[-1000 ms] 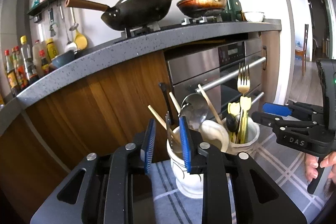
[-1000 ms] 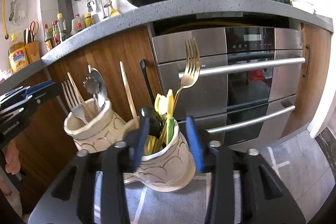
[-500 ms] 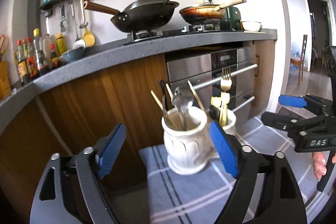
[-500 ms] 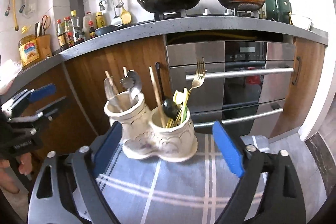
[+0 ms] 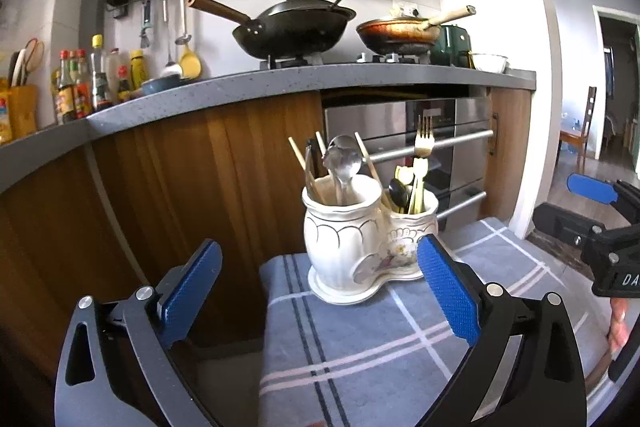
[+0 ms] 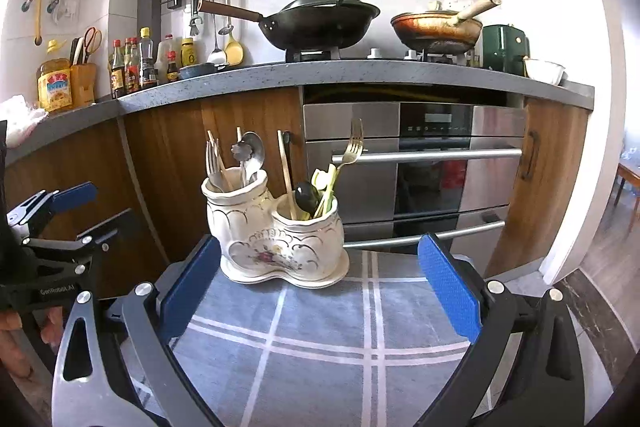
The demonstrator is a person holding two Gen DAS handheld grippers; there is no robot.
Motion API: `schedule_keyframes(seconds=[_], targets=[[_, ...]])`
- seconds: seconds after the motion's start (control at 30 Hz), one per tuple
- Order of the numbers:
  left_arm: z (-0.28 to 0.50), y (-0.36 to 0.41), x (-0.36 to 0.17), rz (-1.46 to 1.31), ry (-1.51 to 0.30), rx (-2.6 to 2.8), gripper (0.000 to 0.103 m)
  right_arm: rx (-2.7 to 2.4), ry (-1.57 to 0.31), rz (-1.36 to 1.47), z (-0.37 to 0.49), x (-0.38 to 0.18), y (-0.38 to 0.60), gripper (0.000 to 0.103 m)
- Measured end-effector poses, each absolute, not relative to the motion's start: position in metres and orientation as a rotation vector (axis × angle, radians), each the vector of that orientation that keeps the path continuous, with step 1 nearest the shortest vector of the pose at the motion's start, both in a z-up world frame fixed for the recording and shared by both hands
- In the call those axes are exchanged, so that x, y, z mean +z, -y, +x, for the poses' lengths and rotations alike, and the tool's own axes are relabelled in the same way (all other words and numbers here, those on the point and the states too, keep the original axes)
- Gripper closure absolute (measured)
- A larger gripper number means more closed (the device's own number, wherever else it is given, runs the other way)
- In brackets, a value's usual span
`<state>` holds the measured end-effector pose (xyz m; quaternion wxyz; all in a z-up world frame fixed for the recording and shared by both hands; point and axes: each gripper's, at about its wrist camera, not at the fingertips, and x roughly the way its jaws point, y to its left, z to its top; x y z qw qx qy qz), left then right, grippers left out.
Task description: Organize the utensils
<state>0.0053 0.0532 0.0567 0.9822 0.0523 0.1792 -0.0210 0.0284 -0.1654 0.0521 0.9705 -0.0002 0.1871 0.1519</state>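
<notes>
I am holding my left hand-held gripper (image 5: 320, 287) spread wide and empty, with the two-cup utensil holder (image 5: 362, 239) standing at twelve o'clock on the checked cloth (image 5: 360, 347). My right hand-held gripper (image 6: 320, 287) is gaping empty too. Sorting looks finished; next I am probably just checking.

The holder (image 6: 276, 239) stands near the cloth's (image 6: 328, 331) far edge, forks (image 6: 216, 167) in its left cup, counter (image 6: 352, 73) behind.
</notes>
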Motion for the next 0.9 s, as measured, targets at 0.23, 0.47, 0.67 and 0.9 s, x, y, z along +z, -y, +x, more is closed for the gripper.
schedule_keyframes(seconds=[0.23,0.47,0.67,0.9], targets=[[0.0047,-0.0582,0.051,0.072,-0.362,-0.049,0.005,0.31,-0.36,-0.014,0.0231,0.0483,0.1659,0.006],[0.0046,-0.0599,0.0493,0.067,-0.367,-0.048,0.005,0.327,-0.364,-0.021,0.022,0.0475,0.1613,0.006],[0.0047,-0.0603,0.0484,0.067,-0.371,-0.046,0.005,0.331,-0.362,-0.02,0.0202,0.0471,0.1607,0.006],[0.005,-0.0607,0.0478,0.066,-0.37,-0.047,0.005,0.334,-0.366,-0.021,0.0197,0.0471,0.1604,0.006]])
